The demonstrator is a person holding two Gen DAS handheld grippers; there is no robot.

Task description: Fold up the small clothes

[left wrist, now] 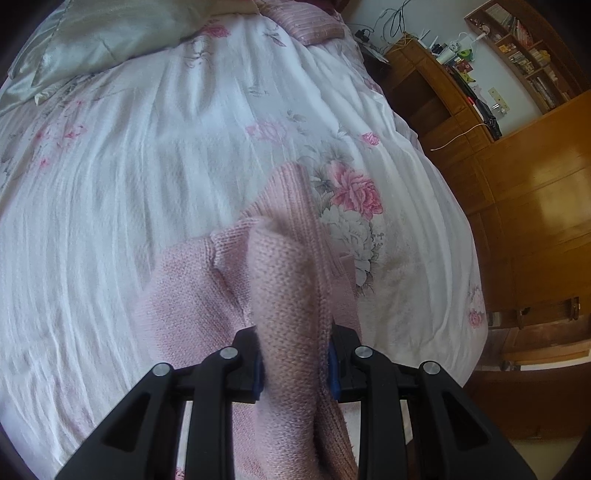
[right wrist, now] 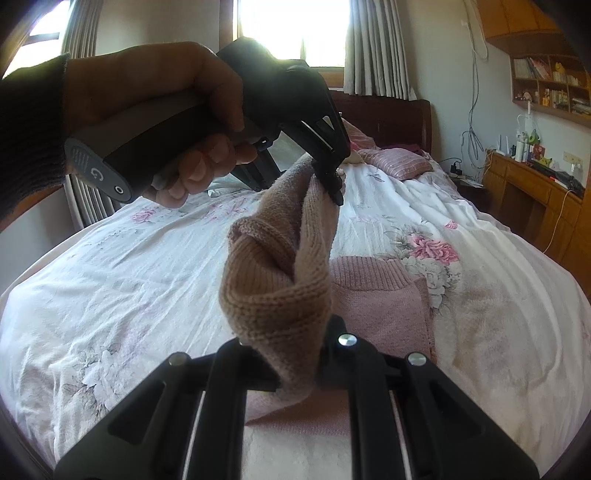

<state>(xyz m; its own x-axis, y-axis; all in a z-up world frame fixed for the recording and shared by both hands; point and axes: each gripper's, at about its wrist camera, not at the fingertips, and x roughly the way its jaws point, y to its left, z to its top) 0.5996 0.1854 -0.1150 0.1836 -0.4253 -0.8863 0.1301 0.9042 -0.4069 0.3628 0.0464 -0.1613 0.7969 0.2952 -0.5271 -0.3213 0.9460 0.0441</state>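
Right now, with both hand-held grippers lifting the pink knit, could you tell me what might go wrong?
1. The pink sweater hangs twisted between the left hand-held gripper and the right hand-held gripper, so the fold may land crooked.
2. Each grips only a narrow bunch of knit, which could slip out.
3. The part lying on the floral bedspread may drag and wrinkle.

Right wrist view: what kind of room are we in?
Almost certainly a home bedroom. A bed with a floral cover fills the view, a pink pillow lies near the dark headboard, and a curtained window sits behind it. Wooden shelves of books line the wall.
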